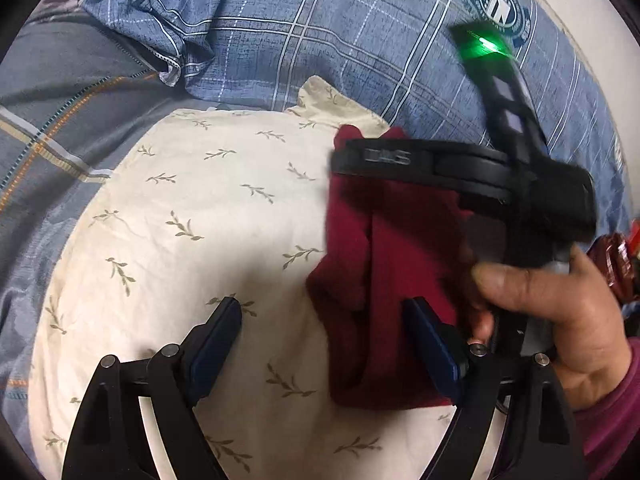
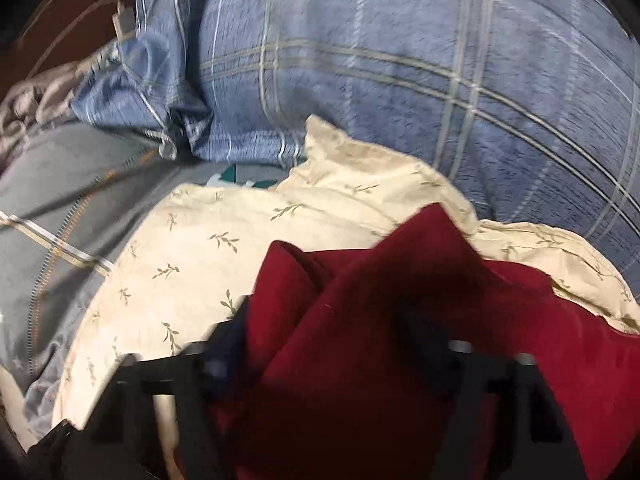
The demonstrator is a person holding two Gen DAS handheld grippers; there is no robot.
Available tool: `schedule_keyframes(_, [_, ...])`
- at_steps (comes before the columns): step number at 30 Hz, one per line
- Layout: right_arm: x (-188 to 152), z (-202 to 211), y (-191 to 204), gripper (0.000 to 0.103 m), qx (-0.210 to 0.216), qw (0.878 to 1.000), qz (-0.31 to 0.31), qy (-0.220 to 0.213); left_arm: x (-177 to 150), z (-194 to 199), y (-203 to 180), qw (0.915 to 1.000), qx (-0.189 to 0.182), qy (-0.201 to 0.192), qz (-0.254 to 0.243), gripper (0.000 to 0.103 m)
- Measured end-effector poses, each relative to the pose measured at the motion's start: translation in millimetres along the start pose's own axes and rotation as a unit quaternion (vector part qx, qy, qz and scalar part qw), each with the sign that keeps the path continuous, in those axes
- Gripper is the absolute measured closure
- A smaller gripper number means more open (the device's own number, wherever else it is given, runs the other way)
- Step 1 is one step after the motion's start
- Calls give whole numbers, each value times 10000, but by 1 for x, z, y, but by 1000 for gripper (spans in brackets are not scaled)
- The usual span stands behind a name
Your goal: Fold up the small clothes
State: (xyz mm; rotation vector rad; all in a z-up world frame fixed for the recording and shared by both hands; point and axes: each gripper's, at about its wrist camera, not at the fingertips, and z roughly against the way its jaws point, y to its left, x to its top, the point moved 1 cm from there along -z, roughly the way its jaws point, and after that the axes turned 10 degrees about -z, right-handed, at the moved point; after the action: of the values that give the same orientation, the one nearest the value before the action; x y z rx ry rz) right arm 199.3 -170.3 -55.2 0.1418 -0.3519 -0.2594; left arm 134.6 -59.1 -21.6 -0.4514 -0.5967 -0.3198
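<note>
Left gripper (image 1: 324, 344): jaws wide apart, nothing clamped; the left finger sits over bare cream cloth, the right finger overlaps the edge of the dark red garment (image 1: 384, 272). Right gripper (image 2: 332, 344): red fabric bunched up between the two fingers and rising in peaks above them, but the view is motion-blurred, so I cannot tell whether the pads actually press on it. From the left wrist view the right gripper body crosses over the top of the garment, a green light lit on its stalk, held by a hand (image 1: 552, 312) with a maroon sleeve at the wrist. The garment lies on the right part of a cream leaf-print cloth (image 1: 192, 216) (looks like a pillow or cover, can't say which), creased lengthwise, lower edge roughly straight, upper corners poking up behind the gripper. No containers in either view. Cream cloth rests on blue plaid bedding (image 1: 312, 32) with a round emblem (image 1: 494, 0) at upper right; grey fabric with an orange stitched line (image 1: 64, 120) to the left.
</note>
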Motion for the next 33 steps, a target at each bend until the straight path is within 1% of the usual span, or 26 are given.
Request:
schedule_keyframes(1, [0,6,-4,81,239,9997,-51,26,0,-1,0,10000,-54,-13,11,18])
schedule_keyframes(2, [0,11,-7,84,319,9994,-88,37,1,-2,-1,9999,-123,-9,4,17])
schedule_keyframes(3, [0,18,-9,85,380,9992,-89,-19,2,-4,-3,9997,-233,13,-23,17])
schedule_keyframes(5, [0,31,-10,87,454,9989,-46,-125,4,-6,-6,9994,-317,-10,-119,17])
schedule_keyframes(8, [0,44,-12,88,602,9979,-80,-242,9,-11,-10,9993,-283,-87,-231,17])
schedule_keyframes(11, [1,56,-17,89,705,9970,-144,-280,11,-22,-4,9990,-450,-29,-9,18])
schedule_keyframes(12, [1,59,-19,89,734,9968,-162,-287,12,-22,0,9987,-505,-89,81,19])
schedule_keyframes(13, [1,61,-19,89,753,9966,-165,-294,12,-22,2,9981,-588,-150,140,21])
schedule_keyframes(15, [1,65,-23,89,780,9963,-200,-286,13,-21,1,9967,-788,-143,118,53])
schedule_keyframes(16, [1,65,-24,89,774,9964,-219,-275,13,-20,-1,9967,-797,-128,39,54])
schedule_keyframes(17, [1,67,-25,89,758,9965,-229,-271,13,-18,-1,9971,-735,-214,-42,59])
schedule_keyframes(18, [1,69,-26,89,745,9966,-251,-257,12,-13,-4,9968,-709,-333,-161,67])
schedule_keyframes(20, [1,72,-31,79,761,9958,-456,-230,12,-4,-9,9953,-797,-458,-291,72])
schedule_keyframes(21, [3,73,-35,74,806,9942,-681,-201,12,2,-11,9941,-868,-558,-348,74])
schedule_keyframes(23, [6,73,-40,38,931,9909,-964,-84,11,12,-15,9917,-963,-705,-470,75])
schedule_keyframes(24, [7,74,-41,34,1019,9887,-1097,-44,10,14,-16,9909,-988,-736,-535,75])
schedule_keyframes(25, [8,74,-40,33,1049,9881,-1122,-27,8,16,-16,9908,-983,-746,-564,75])
schedule_keyframes(26, [9,73,-37,27,1045,9885,-1088,20,6,19,-15,9907,-974,-746,-583,75])
schedule_keyframes(28, [10,63,-26,19,859,9922,-862,279,4,20,-14,9910,-960,-725,-590,75])
schedule_keyframes(29, [10,56,-21,19,720,9938,-764,372,4,21,-13,9909,-970,-727,-581,75])
schedule_keyframes(33, [8,26,-13,19,469,9943,-668,691,5,25,-20,9902,-933,-769,-699,75])
